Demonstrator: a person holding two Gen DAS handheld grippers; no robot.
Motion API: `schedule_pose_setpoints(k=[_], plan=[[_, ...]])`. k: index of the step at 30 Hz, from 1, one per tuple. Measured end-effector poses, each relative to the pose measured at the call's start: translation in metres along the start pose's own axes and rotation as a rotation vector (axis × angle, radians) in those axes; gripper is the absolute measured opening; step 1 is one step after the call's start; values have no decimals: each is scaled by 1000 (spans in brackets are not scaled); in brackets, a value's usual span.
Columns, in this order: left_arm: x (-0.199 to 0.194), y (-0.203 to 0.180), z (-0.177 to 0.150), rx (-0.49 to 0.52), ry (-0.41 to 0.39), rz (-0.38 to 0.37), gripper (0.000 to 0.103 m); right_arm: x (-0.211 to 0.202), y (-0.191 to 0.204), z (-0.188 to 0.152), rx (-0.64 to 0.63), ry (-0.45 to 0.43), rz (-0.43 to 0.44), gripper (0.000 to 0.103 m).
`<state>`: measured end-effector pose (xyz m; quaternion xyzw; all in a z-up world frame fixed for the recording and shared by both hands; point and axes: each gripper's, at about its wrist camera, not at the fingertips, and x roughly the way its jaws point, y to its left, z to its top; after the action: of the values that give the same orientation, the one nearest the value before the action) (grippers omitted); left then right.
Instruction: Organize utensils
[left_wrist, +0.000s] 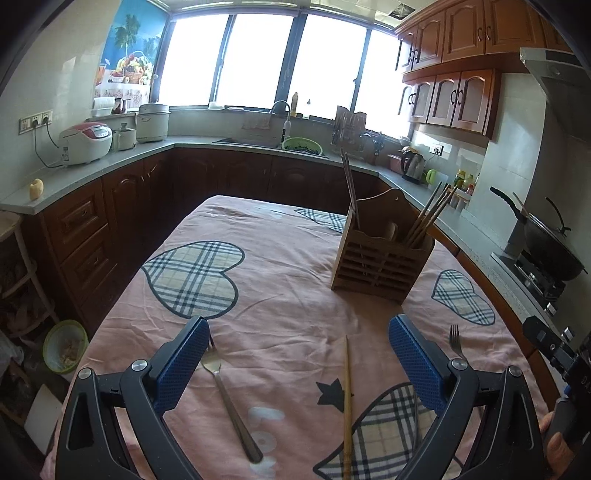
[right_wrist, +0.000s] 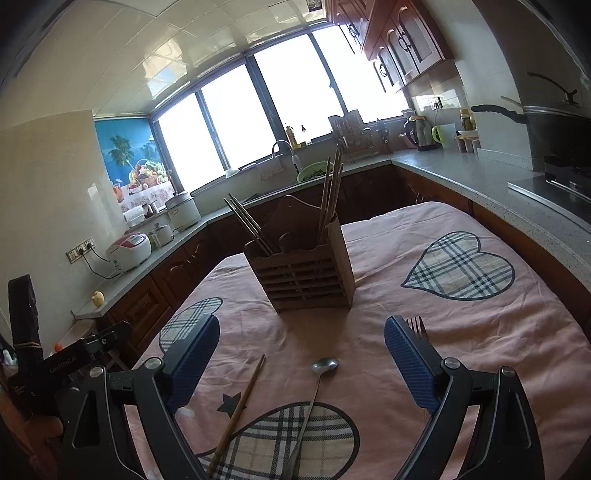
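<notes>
Left wrist view: the left gripper (left_wrist: 298, 343) is spread wide and holds nothing. On the pink tablecloth (left_wrist: 288, 295) a steel fork (left_wrist: 229, 395) lies beside its left finger, and a wooden chopstick (left_wrist: 347, 402) lies between the fingers. A second fork (left_wrist: 456, 343) lies just outside the right finger. The wooden holder (left_wrist: 380, 258) stands ahead, with chopsticks upright in it.

Right wrist view: the right gripper (right_wrist: 301, 341) is also spread and empty. A steel spoon (right_wrist: 314, 402) and the chopstick (right_wrist: 240, 410) lie between its fingers; the holder (right_wrist: 306, 273) stands beyond.

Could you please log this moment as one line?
left gripper open | right gripper open | spoon, forks, chopstick on tablecloth | holder untouched
</notes>
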<state>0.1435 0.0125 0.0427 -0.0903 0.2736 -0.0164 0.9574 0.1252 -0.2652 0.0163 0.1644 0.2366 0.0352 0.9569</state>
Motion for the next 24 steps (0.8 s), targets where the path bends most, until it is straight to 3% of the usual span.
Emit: schedule_pose_setpoints(k=[3, 6, 11, 14, 24], plan=[[-26, -1, -5, 16, -26, -4, 99, -20, 11, 1, -46, -22, 1, 94], [-52, -1, -11, 42, -77, 3, 102, -47, 27, 11, -111, -86, -3, 103], [-70, -2, -38, 71, -114, 18, 102, -78, 48, 9, -214, -191, -44, 103], [-67, 1, -50, 58, -110, 8, 102, -73, 50, -7, -237, -193, -68, 103], [-58, -7, -85, 110, -151, 83, 102, -47, 32, -63, -211, -164, -83, 103]])
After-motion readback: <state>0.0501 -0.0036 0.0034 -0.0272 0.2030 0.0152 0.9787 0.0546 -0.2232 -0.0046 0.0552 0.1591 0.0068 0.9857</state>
